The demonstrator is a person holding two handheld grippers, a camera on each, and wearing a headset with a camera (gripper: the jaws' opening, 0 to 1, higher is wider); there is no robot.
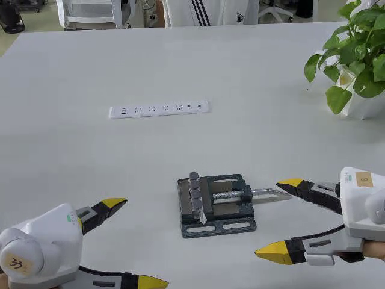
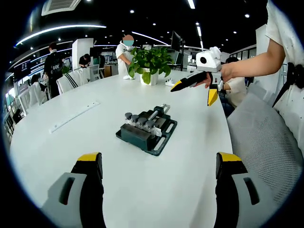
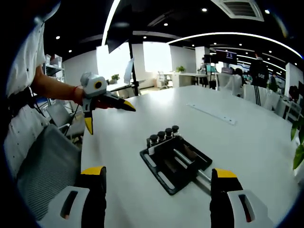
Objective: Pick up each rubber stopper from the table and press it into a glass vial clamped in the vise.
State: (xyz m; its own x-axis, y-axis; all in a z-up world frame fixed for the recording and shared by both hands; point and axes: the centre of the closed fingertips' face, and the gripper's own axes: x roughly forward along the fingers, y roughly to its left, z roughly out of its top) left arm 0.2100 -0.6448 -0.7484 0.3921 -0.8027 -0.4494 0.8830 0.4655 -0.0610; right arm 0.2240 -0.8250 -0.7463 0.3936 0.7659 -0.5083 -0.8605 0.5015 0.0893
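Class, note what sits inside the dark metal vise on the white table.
A row of four small glass vials with dark stoppers stands clamped there; the dark metal vise covers their lower parts.

White table (image 1: 180,66), power strip (image 1: 159,109), potted plant (image 1: 355,54), office chair (image 1: 90,12) behind

Pretty much everything on this bench is looking matt, only a bit of metal is shining

The table (image 1: 180,78) is looking smooth, matt and pale. The vise (image 1: 216,205) is showing a dark, dull metal body, while its screw (image 1: 227,195) and handle (image 1: 271,193) are gleaming like bare steel. The vials (image 1: 196,195) are seeming to be clear glass, and the stoppers (image 1: 194,176) are looking like dull dark rubber. The left gripper (image 1: 143,241) and right gripper (image 1: 271,218) are wearing smooth white plastic shells with a soft sheen. The power strip (image 1: 159,109) is looking like plain white plastic.
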